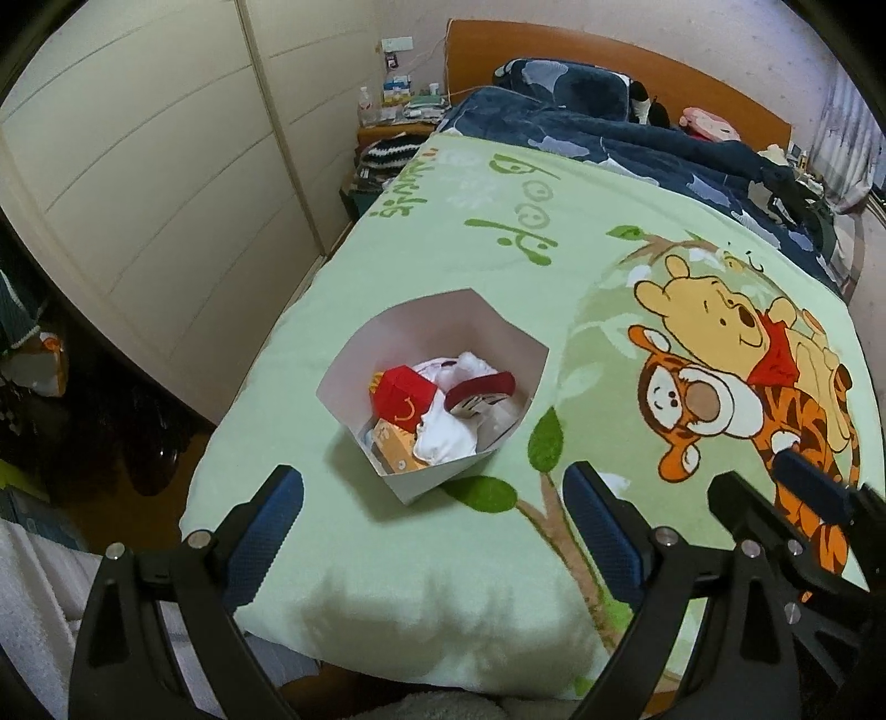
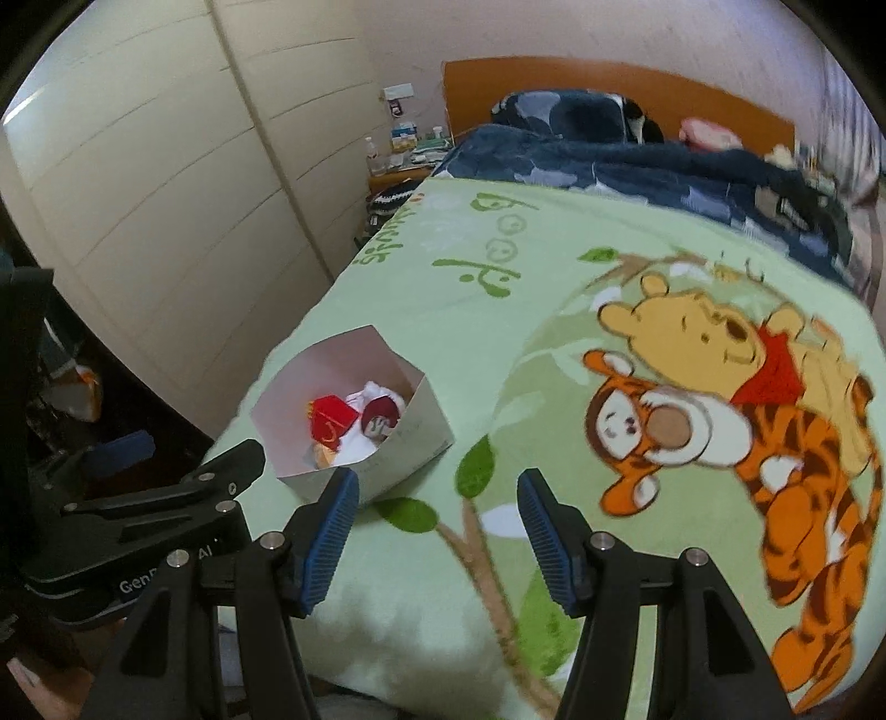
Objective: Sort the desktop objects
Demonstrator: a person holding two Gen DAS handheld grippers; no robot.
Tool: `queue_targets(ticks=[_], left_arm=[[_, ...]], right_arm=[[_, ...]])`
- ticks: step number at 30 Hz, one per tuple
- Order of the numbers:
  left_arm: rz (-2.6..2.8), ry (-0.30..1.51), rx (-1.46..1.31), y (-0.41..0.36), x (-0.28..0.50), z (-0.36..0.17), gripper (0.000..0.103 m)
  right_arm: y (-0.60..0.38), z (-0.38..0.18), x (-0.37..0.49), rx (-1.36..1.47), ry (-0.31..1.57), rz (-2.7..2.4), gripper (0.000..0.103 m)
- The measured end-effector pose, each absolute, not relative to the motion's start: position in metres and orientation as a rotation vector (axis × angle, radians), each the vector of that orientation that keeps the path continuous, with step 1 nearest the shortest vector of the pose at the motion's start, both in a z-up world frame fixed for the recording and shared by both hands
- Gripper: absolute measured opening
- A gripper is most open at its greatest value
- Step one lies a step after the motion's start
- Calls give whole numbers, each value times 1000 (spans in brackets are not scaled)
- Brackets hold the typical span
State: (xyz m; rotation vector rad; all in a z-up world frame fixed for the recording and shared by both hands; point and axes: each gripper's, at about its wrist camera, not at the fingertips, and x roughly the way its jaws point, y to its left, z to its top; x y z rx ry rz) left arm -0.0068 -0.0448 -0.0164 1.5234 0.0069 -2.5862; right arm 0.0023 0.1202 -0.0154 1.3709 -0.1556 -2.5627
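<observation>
A bed fills both views, its near half spread with a pale green cartoon blanket (image 1: 498, 310) printed with a bear and a tiger. Farther back lies a rumpled dark blue duvet (image 1: 637, 144) against an orange wooden headboard (image 1: 554, 50). Along the left runs a cream wardrobe (image 1: 166, 166) with panelled doors, and between it and the headboard stands a small bedside table (image 1: 393, 124) crowded with bottles and boxes too small to make out.

On the green blanket, near its left edge, sits a white paper box (image 1: 515, 332), open at the top. Inside it are the sorted things: a small red carton (image 1: 401, 396) with a yellow mark, crumpled white cloth (image 1: 448, 437), a red-and-white item that may be a shoe or toy, though the view is too coarse to be sure, and an orange packet (image 1: 396, 446) at the bottom corner.

The left gripper (image 1: 434, 515) hangs over the blanket just short of the box, its blue-padded jaws spread wide and empty. The right gripper (image 2: 437, 531) hovers beside it, jaws about half apart with nothing between them; its left pad overlaps the box's near corner in the right wrist view. Each gripper shows at the edge of the other's camera. Nothing lies between the grippers and the box.
</observation>
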Motion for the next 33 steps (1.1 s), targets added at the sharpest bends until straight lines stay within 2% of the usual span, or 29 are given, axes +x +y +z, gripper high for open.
queue_targets(ticks=[17,23,33], left_arm=[[-2584,-65,1538,-39,-9,-13,96],[-2613,-10,1549,-43,-7,-14,101],[-2639,110,1479,-55,-6,-9,103]], right_arm=[[121,-5,10,1308,-142,-2569,61],[122,0,15,1280,-141,-2571,61],[124,5,20,1250,-140,-2573,61]])
